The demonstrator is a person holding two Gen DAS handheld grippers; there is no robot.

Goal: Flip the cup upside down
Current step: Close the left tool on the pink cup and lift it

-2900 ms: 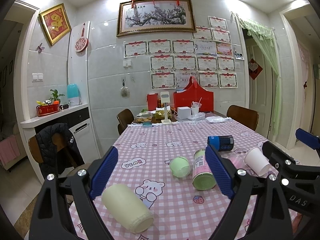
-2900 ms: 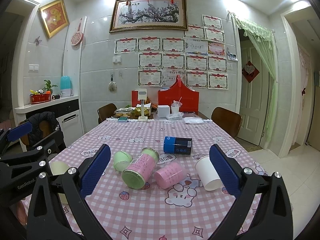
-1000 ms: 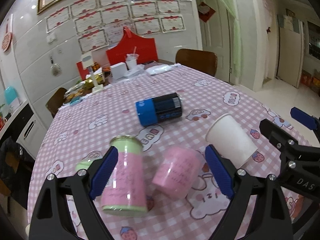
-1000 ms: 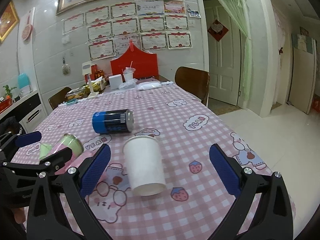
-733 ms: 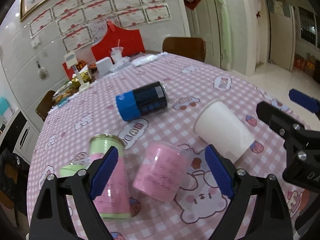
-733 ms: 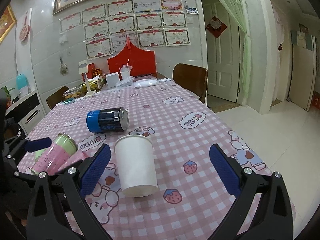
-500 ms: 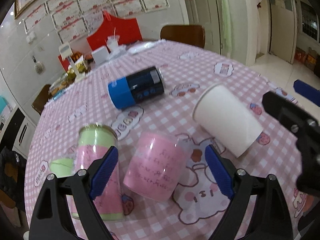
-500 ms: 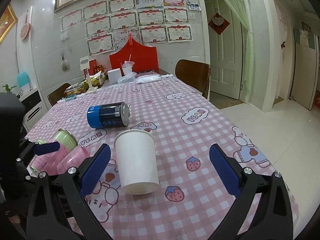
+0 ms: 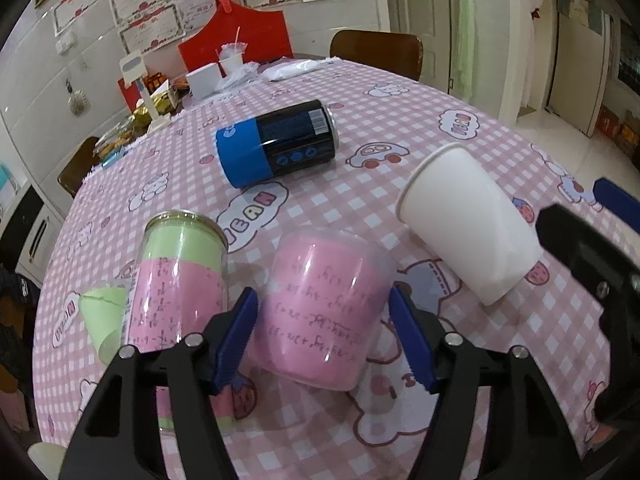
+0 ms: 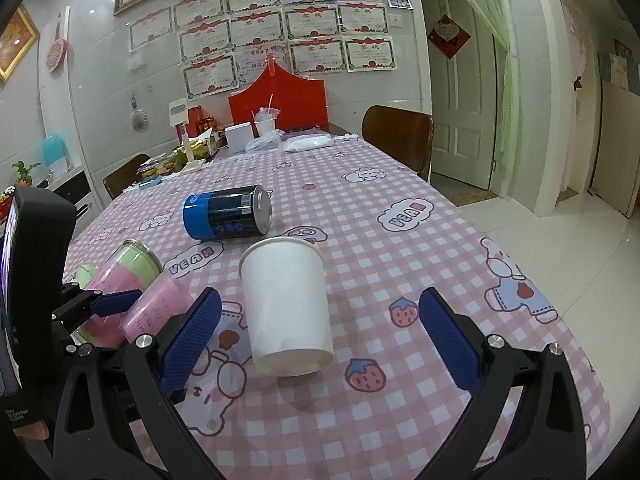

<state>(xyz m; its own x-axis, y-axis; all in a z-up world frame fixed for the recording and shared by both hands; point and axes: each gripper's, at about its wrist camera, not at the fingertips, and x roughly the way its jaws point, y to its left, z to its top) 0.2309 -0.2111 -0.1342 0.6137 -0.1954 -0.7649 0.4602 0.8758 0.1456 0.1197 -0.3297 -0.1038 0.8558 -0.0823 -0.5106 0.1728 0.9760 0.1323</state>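
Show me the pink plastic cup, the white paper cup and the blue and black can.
pink plastic cup (image 9: 320, 312), left wrist view, side wall.
white paper cup (image 10: 286, 300), right wrist view, side wall.
blue and black can (image 9: 280, 144), left wrist view, label.

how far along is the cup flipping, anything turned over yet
Nothing flipped yet: the pink cup, white paper cup, blue can and green-topped cup all lie on their sides. In hand: the left gripper brackets the pink cup, not visibly clamped. The right gripper is open at the white cup. Left: grip, lift, invert.
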